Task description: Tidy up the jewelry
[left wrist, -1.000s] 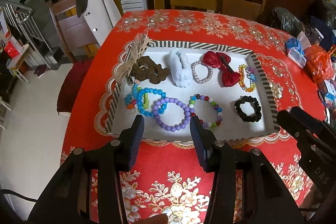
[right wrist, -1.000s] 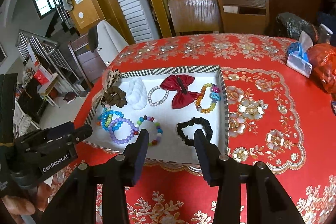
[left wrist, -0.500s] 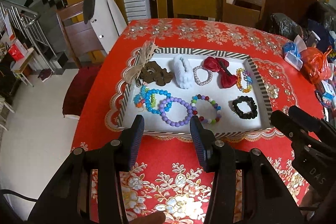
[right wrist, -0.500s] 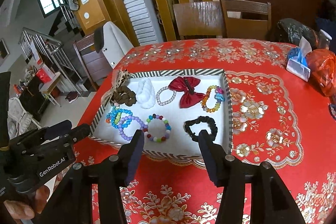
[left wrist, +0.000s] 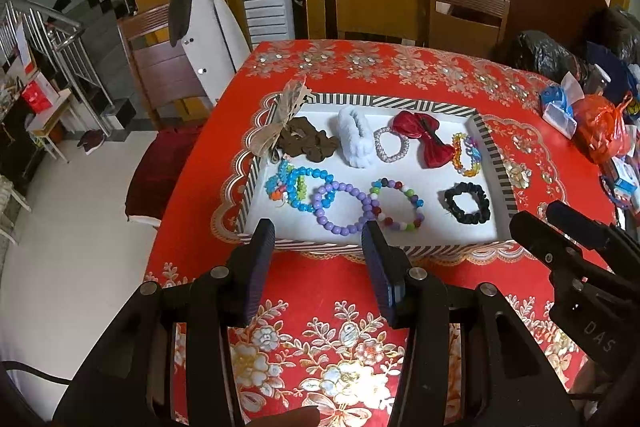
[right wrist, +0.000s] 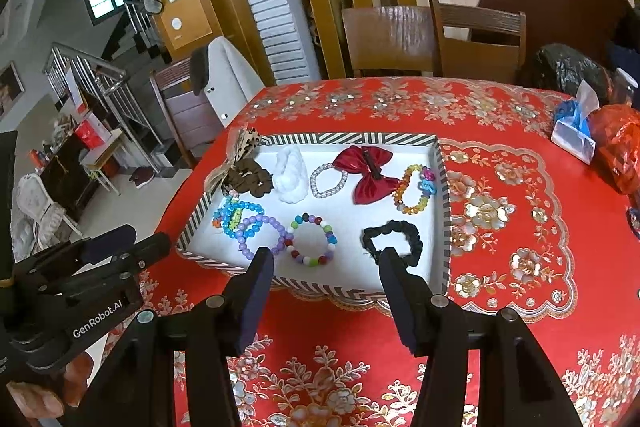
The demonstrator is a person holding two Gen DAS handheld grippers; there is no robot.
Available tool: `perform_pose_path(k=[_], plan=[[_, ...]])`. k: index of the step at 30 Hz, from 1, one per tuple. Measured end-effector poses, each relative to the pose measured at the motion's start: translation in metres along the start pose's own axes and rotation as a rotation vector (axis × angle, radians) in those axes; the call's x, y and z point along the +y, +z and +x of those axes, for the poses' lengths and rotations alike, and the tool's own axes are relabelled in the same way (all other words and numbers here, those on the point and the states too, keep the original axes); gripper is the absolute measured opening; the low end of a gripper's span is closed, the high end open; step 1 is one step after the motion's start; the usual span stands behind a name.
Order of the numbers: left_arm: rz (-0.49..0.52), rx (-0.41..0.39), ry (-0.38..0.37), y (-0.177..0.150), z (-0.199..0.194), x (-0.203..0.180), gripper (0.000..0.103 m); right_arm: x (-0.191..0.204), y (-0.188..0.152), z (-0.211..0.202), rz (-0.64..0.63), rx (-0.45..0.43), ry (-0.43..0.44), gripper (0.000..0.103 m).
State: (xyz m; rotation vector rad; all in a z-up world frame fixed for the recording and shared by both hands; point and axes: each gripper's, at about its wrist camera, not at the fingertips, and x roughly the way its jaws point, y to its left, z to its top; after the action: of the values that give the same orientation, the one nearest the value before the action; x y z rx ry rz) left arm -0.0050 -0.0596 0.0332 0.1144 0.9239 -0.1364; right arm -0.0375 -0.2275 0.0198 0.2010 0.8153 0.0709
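We hold both grippers back over the red floral surface (left wrist: 320, 327), short of the striped tray (left wrist: 400, 250). Left gripper (left wrist: 318, 233) fingers stand wide, nothing between them. Right gripper (right wrist: 326, 261) fingers also apart and empty; the last half-second adds almost nothing to the gap.

The jewelry all sits inside the tray: back row has brown scrunchie (left wrist: 306, 143), white fluffy scrunchie (left wrist: 356, 141), clear bead bracelet (left wrist: 391, 145), red bow (left wrist: 424, 139), amber-and-multicolour bracelet (left wrist: 466, 155); front row has blue bead bracelets (left wrist: 298, 185), purple bead bracelet (left wrist: 342, 209), multicolour bead bracelet (left wrist: 398, 205), black scrunchie (left wrist: 467, 203). Everything looks sorted, so we judge the task about done.

If tidying continues, the blue and purple bracelets overlap, and the purple touches the multicolour one. We'd come down with one finger inside a loop, pinch a single strand, lift straight up so neighbours don't drag.

The left view shows clutter along the right edge: red plastic bag (left wrist: 602, 131), tissue pack (left wrist: 558, 109). The right view shows more bare cloth right of the tray, plus a hand (right wrist: 40, 391) under the left gripper body.
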Motion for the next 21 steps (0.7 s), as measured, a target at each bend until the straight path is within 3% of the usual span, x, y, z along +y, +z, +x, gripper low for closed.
perform_pose_path(k=[21], plan=[[-0.010,0.006,0.002,-0.0057,-0.0013,0.0068,0.045,0.0069,-0.0008,0.0032,-0.021,0.017,0.006,0.057]])
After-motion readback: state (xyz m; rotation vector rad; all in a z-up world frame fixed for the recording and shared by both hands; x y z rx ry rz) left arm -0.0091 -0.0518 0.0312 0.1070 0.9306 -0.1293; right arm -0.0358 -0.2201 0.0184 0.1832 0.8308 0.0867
